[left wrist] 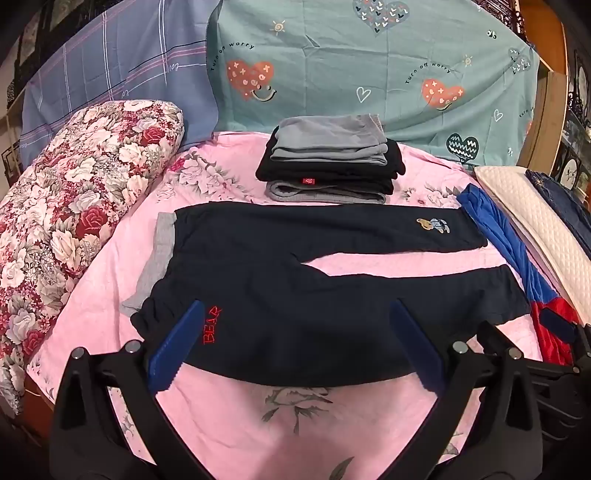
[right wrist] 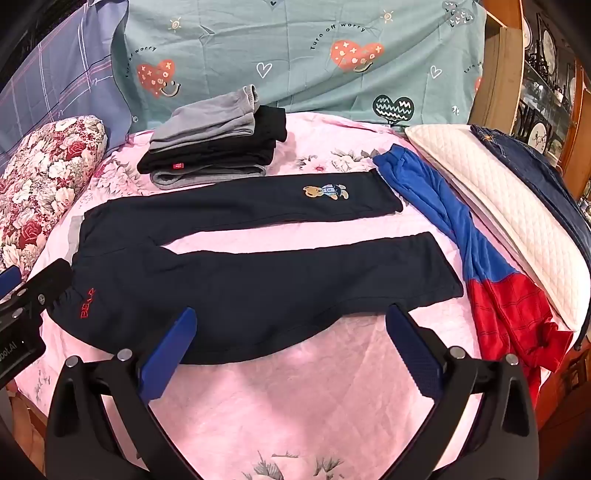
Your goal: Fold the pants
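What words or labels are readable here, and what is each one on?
"BEAR": red stitching by the waistband of the dark navy pants.
"Turn off worry": printed beside the hearts on the teal sheet.
"oot.AI", start cut off: black body of the left gripper.
Red tag on the black pants in the folded stack: marks too small to read.
Marks on the plaid sheet: too blurred to read.

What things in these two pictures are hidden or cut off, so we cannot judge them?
- Bottom grey garment of the folded stack: the black one lies on it, both views.
- Denim garment: cut off by the right edge, both views.
- Dark pants, near hem: partly behind the right gripper's fingers, right wrist view.
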